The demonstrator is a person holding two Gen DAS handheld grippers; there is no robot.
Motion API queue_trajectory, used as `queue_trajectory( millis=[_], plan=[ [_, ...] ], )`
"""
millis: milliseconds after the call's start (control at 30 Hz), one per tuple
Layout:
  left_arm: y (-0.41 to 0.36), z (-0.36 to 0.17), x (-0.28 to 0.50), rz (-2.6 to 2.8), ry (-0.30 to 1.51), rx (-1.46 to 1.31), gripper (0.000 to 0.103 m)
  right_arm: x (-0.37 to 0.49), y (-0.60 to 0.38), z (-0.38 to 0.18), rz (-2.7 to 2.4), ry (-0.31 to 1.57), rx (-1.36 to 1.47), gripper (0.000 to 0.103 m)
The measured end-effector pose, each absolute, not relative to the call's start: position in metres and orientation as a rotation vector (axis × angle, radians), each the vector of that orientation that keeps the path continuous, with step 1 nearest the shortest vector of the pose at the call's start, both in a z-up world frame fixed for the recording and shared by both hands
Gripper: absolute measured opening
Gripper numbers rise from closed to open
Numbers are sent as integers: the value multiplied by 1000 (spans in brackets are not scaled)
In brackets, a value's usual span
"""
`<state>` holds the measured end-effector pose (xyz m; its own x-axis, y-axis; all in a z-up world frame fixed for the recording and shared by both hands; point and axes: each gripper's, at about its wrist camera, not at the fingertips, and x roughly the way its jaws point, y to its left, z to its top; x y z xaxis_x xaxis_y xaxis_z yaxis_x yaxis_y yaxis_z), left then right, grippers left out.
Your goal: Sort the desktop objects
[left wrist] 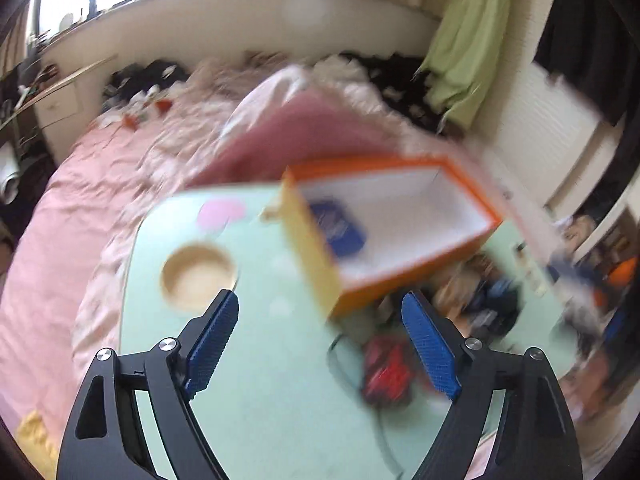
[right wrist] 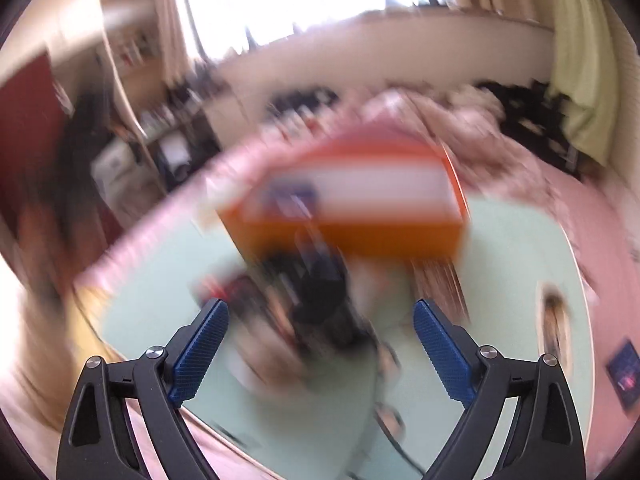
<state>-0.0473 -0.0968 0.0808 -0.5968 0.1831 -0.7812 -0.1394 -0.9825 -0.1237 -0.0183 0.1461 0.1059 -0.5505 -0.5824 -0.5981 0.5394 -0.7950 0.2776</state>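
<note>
Both views are smeared by motion blur, the right wrist view most of all. The left gripper [left wrist: 320,344] hangs over a pale green table [left wrist: 260,380] with its jaws spread wide and nothing between the blue pads [left wrist: 212,344]. The right gripper [right wrist: 320,348] is spread just as wide and is likewise empty.

An orange box [left wrist: 400,280] with a white inside stands on the far part of the table, its top open. A dark blue packet [left wrist: 340,228] lies inside it at the left end. In the right wrist view the same box [right wrist: 360,232] shows as an orange streak with the blue packet [right wrist: 292,196] at its left end.

To the left of the box, a round wooden dish [left wrist: 198,276] sits in the tabletop, and a pink patch [left wrist: 222,212] lies farther back. Near the box's front lies a blurred pile of dark and red things [left wrist: 388,372], with a dark cable [left wrist: 384,440] trailing toward the near edge; what they are I cannot tell. A pink bedspread [left wrist: 80,208] surrounds the table, and a green cloth [left wrist: 472,48] hangs at far right.
</note>
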Motion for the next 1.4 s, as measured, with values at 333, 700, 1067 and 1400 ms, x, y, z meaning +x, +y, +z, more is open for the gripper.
queue_trajectory(
  millis=[333,700,1067,1400],
  plan=[
    [-94,35,-6,2710,-68,-1292,84,-216,14,56,-2032,89,1572,76],
    [-104,38,3,2722,-140,-1227,84,-239,-31,2,-1995,227,1712,83],
    [-91,30,6,2692,-115,-1243,84,-250,-10,-2,-2110,407,1734,67],
    [-97,29,7,2696,-153,-1237,84,-239,26,79,-2204,26,1488,67]
  ],
)
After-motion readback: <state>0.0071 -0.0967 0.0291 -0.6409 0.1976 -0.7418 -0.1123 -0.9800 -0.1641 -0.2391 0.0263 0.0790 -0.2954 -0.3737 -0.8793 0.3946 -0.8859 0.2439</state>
